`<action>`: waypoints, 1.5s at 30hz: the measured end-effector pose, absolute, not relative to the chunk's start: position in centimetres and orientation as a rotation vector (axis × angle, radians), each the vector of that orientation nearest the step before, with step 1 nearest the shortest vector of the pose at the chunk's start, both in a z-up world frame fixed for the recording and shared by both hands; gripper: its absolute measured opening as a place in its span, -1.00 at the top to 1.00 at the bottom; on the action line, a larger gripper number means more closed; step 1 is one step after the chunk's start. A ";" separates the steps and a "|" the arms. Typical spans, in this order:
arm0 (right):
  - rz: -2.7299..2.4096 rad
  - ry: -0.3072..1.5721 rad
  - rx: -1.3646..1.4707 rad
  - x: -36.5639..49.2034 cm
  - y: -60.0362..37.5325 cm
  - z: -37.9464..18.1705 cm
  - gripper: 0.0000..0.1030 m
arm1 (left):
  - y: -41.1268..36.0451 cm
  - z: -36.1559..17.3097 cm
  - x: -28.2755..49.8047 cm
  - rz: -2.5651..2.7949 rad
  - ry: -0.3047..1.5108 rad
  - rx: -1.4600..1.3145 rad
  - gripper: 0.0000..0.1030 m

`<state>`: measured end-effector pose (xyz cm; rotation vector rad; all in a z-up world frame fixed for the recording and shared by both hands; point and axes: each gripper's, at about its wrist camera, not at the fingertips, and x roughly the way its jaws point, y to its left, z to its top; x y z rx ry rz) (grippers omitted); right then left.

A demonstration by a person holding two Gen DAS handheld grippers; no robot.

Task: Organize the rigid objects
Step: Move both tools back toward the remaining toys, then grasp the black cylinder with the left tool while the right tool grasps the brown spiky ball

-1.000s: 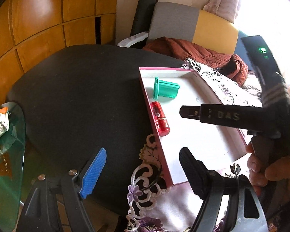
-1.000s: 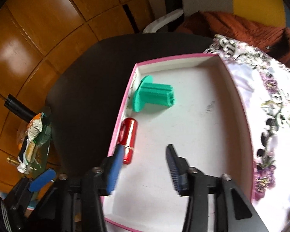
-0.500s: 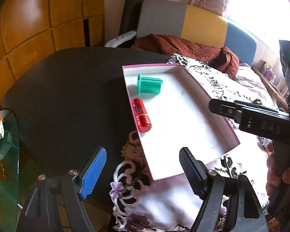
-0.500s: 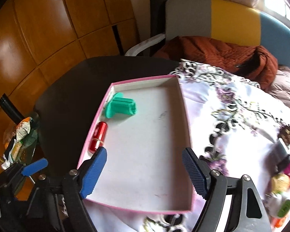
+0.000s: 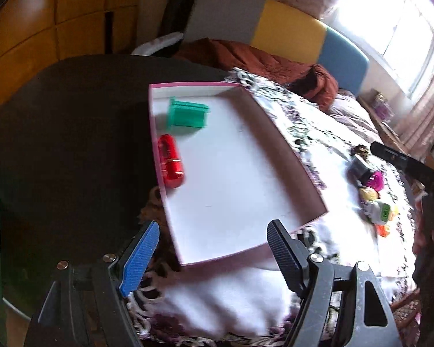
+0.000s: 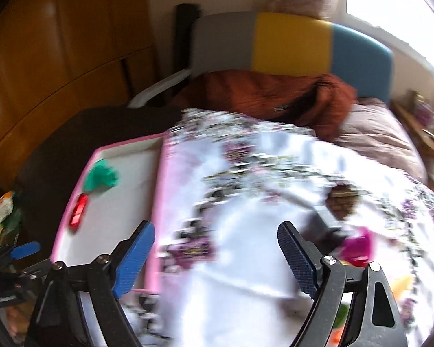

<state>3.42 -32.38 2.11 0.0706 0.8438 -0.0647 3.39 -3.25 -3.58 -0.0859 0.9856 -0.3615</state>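
Note:
A white tray with a pink rim (image 5: 188, 84) lies on the table. It holds a green ribbed piece (image 5: 188, 114) and a red cylinder (image 5: 170, 160) along its left wall. My left gripper (image 5: 214, 231) hangs over the tray's near edge, open and empty, its jaws closing slightly. My right gripper (image 6: 217, 231) is over the floral cloth right of the tray (image 6: 124, 202); its jaws are opening with nothing between them. A cluster of small objects lies to its right, among them a grey block (image 6: 324, 217) and a magenta piece (image 6: 358, 247). The right wrist view is blurred.
A dark round table (image 5: 72, 144) carries a white floral cloth (image 5: 231, 295). Behind it are a rust blanket (image 6: 275, 95) and a grey, yellow and blue chair back (image 6: 289, 43). A snack packet (image 6: 3, 217) lies far left, below wooden wall panels.
My right gripper has opened, left the red cylinder in the tray, and swung up and right over the cloth. The left view has shifted slightly right, bringing the small objects into sight.

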 end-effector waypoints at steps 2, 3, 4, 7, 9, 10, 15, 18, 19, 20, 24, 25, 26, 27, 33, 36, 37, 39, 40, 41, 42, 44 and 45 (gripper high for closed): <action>-0.150 0.815 0.096 2.8 -36.1 2.9 -0.76 | -4.3 -3.0 3.3 -0.403 0.972 -0.078 -0.51; -0.187 0.804 0.111 2.6 -37.7 3.2 -0.77 | -4.8 -2.8 3.3 -0.419 0.967 -0.071 -0.51; -0.232 0.790 0.131 2.3 -39.6 3.4 -0.81 | -5.5 -2.6 3.3 -0.440 0.962 -0.057 -0.51; -0.394 0.752 0.210 1.2 -45.7 3.1 -0.83 | -7.7 -2.1 3.4 -0.484 0.957 -0.020 -0.51; -0.486 0.735 0.268 0.3 -48.8 2.3 -0.83 | -9.5 -1.9 3.6 -0.511 0.965 0.001 -0.51; -0.527 0.721 0.310 -0.5 -50.5 1.8 -0.83 | -10.3 -1.7 3.6 -0.523 0.962 0.015 -0.51; -0.645 0.704 0.585 -3.6 -56.2 -1.0 -0.84 | -15.1 -1.7 4.2 -0.613 0.979 0.083 -0.51; -0.647 0.701 0.687 -4.3 -57.8 -1.5 -0.84 | -18.6 -2.2 4.8 -0.688 1.011 0.136 -0.54; -0.641 0.700 0.713 -4.4 -58.1 -1.7 -0.85 | -19.6 -2.3 4.9 -0.701 1.012 0.148 -0.54; -0.634 0.696 0.729 -4.4 -58.2 -1.7 -0.87 | -20.7 -2.5 5.0 -0.719 1.007 0.170 -0.55; -0.609 0.703 0.744 -4.3 -57.7 -1.9 -0.90 | -24.8 -2.5 5.0 -0.796 0.950 0.269 -0.60; -0.599 0.704 0.744 -4.3 -57.6 -1.9 -0.90 | -25.6 -2.5 5.1 -0.812 0.931 0.286 -0.60; -0.592 0.707 0.741 -4.2 -57.5 -1.8 -0.92 | -26.4 -2.5 5.2 -0.831 0.916 0.300 -0.62; -0.589 0.709 0.738 -4.1 -57.5 -1.9 -0.92 | -27.2 -2.5 5.4 -0.855 0.914 0.311 -0.65; -0.564 0.702 0.751 -4.1 -57.4 -1.8 -0.94 | -31.5 -3.2 7.1 -0.929 0.937 0.317 -0.99; -0.558 0.697 0.768 -4.2 -57.6 -1.8 -0.95 | -33.7 -3.6 7.6 -0.967 0.943 0.330 -1.00; -0.557 0.697 0.773 -4.2 -57.6 -1.8 -0.95 | -34.5 -3.8 7.7 -0.973 0.938 0.347 -1.00; -0.554 0.696 0.783 -4.2 -57.7 -1.9 -0.95 | -35.9 -4.2 8.1 -0.988 0.940 0.380 -1.00; -0.551 0.698 0.785 -4.2 -57.7 -1.9 -0.95 | -36.7 -4.4 8.2 -0.997 0.936 0.402 -1.00; -0.549 0.700 0.787 -4.1 -57.8 -2.0 -0.95 | -37.2 -4.5 8.3 -1.002 0.929 0.423 -1.00; -0.546 0.701 0.789 -4.1 -57.8 -2.0 -0.95 | -37.9 -4.8 8.5 -1.002 0.922 0.453 -1.00; -0.539 0.704 0.791 -4.0 -57.7 -2.1 -0.96 | -38.9 -5.2 9.0 -1.009 0.926 0.479 -1.00; -0.537 0.707 0.791 -3.9 -57.7 -2.1 -0.96 | -39.1 -5.4 9.3 -1.012 0.932 0.479 -1.00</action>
